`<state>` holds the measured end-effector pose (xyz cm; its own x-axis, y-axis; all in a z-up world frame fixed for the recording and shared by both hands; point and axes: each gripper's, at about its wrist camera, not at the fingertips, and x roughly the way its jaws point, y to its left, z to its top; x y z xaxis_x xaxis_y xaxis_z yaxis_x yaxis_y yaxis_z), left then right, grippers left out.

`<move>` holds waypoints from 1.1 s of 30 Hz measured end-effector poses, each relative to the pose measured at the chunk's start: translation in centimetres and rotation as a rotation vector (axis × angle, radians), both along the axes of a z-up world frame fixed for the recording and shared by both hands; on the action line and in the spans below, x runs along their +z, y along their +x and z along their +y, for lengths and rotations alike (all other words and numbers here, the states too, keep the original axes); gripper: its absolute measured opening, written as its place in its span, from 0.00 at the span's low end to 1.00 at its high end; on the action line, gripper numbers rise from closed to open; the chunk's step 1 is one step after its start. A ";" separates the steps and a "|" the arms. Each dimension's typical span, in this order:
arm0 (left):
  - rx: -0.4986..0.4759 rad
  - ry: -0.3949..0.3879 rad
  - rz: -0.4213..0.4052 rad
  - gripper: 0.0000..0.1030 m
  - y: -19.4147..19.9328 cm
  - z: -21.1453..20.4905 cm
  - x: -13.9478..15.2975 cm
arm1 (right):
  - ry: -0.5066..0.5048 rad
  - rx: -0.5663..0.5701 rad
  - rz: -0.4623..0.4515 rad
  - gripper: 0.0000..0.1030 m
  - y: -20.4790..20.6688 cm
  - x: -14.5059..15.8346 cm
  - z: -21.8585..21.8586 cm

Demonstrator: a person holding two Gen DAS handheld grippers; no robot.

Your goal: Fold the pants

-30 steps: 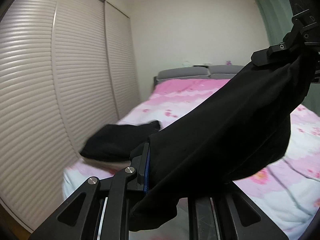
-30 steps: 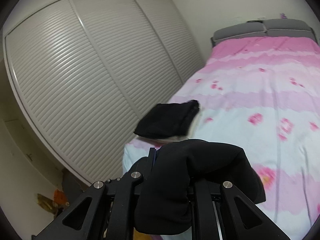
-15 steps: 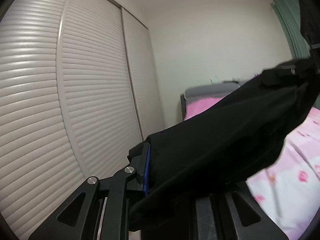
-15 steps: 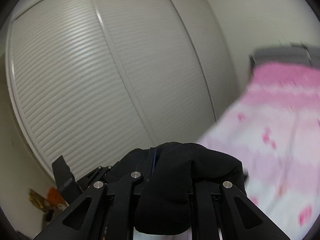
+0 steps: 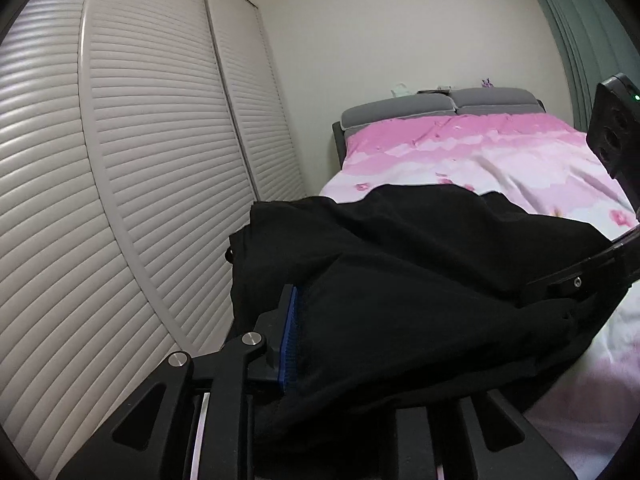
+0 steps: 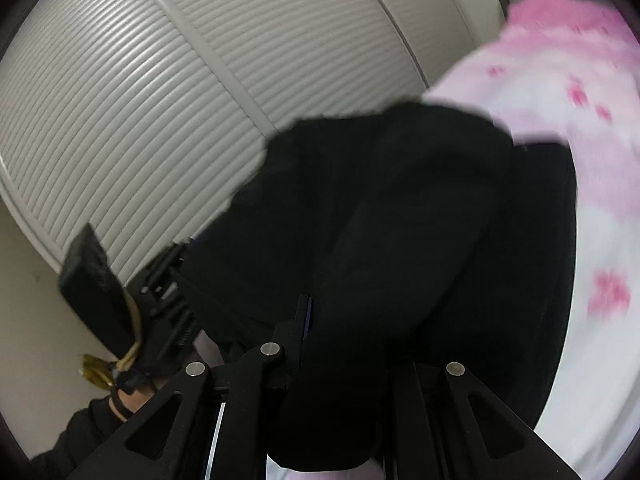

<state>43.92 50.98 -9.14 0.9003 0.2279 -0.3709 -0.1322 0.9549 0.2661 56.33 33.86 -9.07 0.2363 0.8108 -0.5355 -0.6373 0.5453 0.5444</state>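
The black pants (image 5: 400,280) stretch between my two grippers, low over the near left corner of the bed (image 5: 500,152). My left gripper (image 5: 352,340) has the cloth between its fingers, the blue pad against the fabric, and its jaws are opening. The right gripper (image 5: 576,280) shows at the right edge, holding the other end. In the right wrist view the pants (image 6: 400,200) bunch over my right gripper (image 6: 348,340), whose jaws are opening too, with cloth still pinched between them. The left gripper (image 6: 172,264) appears at lower left. Both right fingers are hidden by cloth.
White slatted wardrobe doors (image 5: 140,160) run along the bed's left side, with a narrow gap between. Grey pillows (image 5: 440,106) lie at the head of the pink flowered cover. A green curtain (image 5: 580,40) hangs far right. A person's hand (image 6: 128,400) grips the left tool.
Both grippers swung left and came down toward the bed's near left corner with the pants. The folded black pile seen a second ago no longer shows apart from the held cloth.
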 end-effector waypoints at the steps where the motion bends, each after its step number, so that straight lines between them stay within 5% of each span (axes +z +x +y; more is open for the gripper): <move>1: 0.005 0.010 0.003 0.21 -0.2 -0.2 -0.1 | 0.000 -0.006 0.009 0.17 -0.3 -0.3 -0.3; 3: 0.010 0.008 0.004 0.23 0.0 1.1 0.2 | -0.003 -0.027 0.016 0.19 -0.7 -0.8 -0.8; 8: 0.071 -0.035 0.001 0.38 -0.4 1.9 1.8 | -0.038 -0.064 0.008 0.49 0.5 -0.8 -1.1; 13: 0.088 -0.014 0.029 0.43 -1.9 1.9 0.9 | -0.060 -0.080 0.019 0.50 0.9 -0.7 -1.2; 18: 0.145 -0.046 0.018 0.60 -4.6 2.4 1.3 | -0.060 -0.120 0.015 0.55 1.8 -0.4 -2.6; 26: 0.185 -0.097 -0.021 0.64 -7.7 2.5 3.3 | -0.025 -0.193 -0.026 0.61 0.7 0.8 -5.7; 33: 0.280 -0.144 -0.085 0.64 -7.8 1.9 6.7 | 0.048 -0.233 -0.002 0.65 6.7 2.5 -5.0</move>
